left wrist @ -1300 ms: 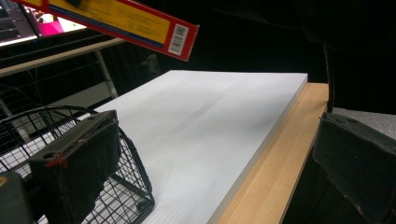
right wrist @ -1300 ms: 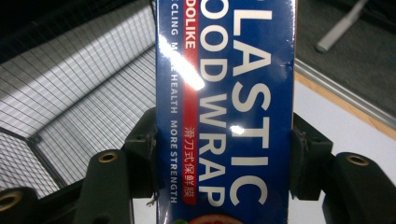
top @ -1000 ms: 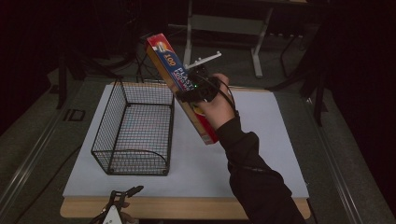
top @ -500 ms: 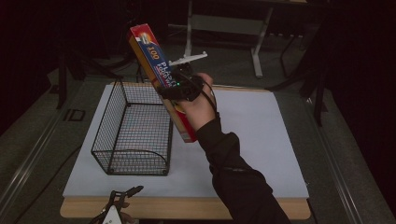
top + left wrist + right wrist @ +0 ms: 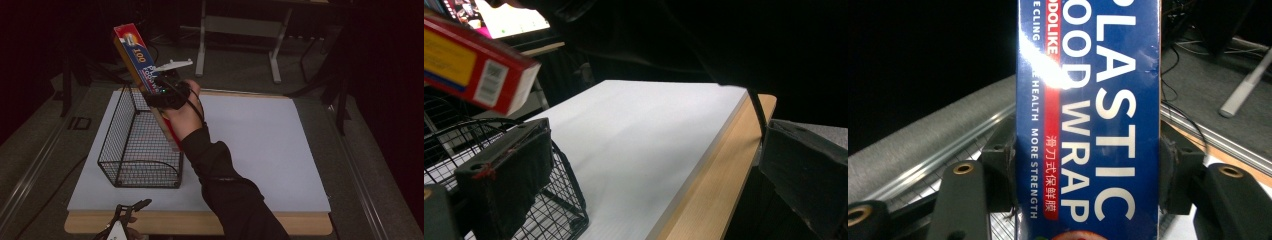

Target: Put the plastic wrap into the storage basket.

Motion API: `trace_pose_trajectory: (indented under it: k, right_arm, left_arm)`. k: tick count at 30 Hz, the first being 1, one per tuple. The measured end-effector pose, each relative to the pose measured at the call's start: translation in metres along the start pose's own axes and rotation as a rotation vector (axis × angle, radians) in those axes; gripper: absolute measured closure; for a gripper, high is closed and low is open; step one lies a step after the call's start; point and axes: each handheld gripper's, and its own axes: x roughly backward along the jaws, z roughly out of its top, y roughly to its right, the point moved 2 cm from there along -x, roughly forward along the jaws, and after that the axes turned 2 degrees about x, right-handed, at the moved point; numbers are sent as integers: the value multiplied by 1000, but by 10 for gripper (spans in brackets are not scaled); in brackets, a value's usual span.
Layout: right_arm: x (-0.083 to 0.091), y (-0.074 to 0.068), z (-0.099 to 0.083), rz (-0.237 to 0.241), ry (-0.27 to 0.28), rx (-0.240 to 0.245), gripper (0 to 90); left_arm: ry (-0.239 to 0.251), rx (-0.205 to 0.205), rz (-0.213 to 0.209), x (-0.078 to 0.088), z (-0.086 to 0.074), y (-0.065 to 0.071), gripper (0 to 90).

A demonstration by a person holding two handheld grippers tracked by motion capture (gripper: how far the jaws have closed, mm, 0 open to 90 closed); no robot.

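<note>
At the lower left of the high view, the left tongs (image 5: 131, 209) sit at the counter's (image 5: 260, 150) near edge, partly cut off by the frame; their own view shows the jaws spread wide with nothing between them. Right of that stands the wire basket (image 5: 140, 145). Above its right wall the plastic wrap box (image 5: 142, 75) hangs in the air, long, blue and red with white lettering, its long axis tilted toward the upper left. The right tongs (image 5: 162, 92) clamp its middle; the hand (image 5: 185, 112) hides its lower part.
</note>
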Motion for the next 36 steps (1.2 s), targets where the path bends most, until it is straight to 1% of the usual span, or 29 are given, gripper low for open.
trace_pose_trajectory:
  k: [1,2,3,5,7,10,14,15,17,19,21,25,27,29,36]
  right_arm:
    - [0,0,0,0,0,0,402]
    - [-3,-3,0,3,3,-6,402]
    - [-10,-9,-1,12,11,-3,402]
    - [-17,-14,-2,12,7,-4,402]
    - [-19,-16,-3,15,7,-8,401]
    - [-30,-19,-8,26,4,-30,401]
    - [-37,-20,-13,29,1,-41,401]
    - [-43,-20,-18,26,-1,-50,401]
    - [-48,-19,-24,25,-7,-58,401]
    - [-51,-18,-29,20,-17,-66,401]
    - [-55,-16,-35,18,-30,-86,401]
    - [-61,-13,-45,12,-50,-93,400]
    - [-64,-12,-50,15,-62,-103,400]
    - [-67,-12,-54,25,-68,-126,400]
    - [-74,-20,-58,3,-96,-97,399]
  left_arm:
    - [0,0,0,0,0,0,14]
    - [-1,-2,0,0,0,0,14]
    - [-4,-3,1,0,0,0,15]
    - [-15,-12,8,0,-1,1,15]
    - [-18,-11,7,-1,-1,1,15]
    - [-8,-2,-2,0,0,1,14]
    - [-8,0,0,0,-1,0,15]
    - [-9,1,-1,0,-1,1,15]
    - [-9,-1,-2,0,-1,1,15]
    - [-9,-1,-5,0,-1,1,15]
    - [-9,-1,-7,0,-1,1,14]
    - [-9,1,-9,-1,-1,2,15]
    - [-9,0,-9,-1,-1,2,15]
    - [-10,1,-10,-1,-1,2,15]
    - [-7,1,-13,0,-1,2,15]
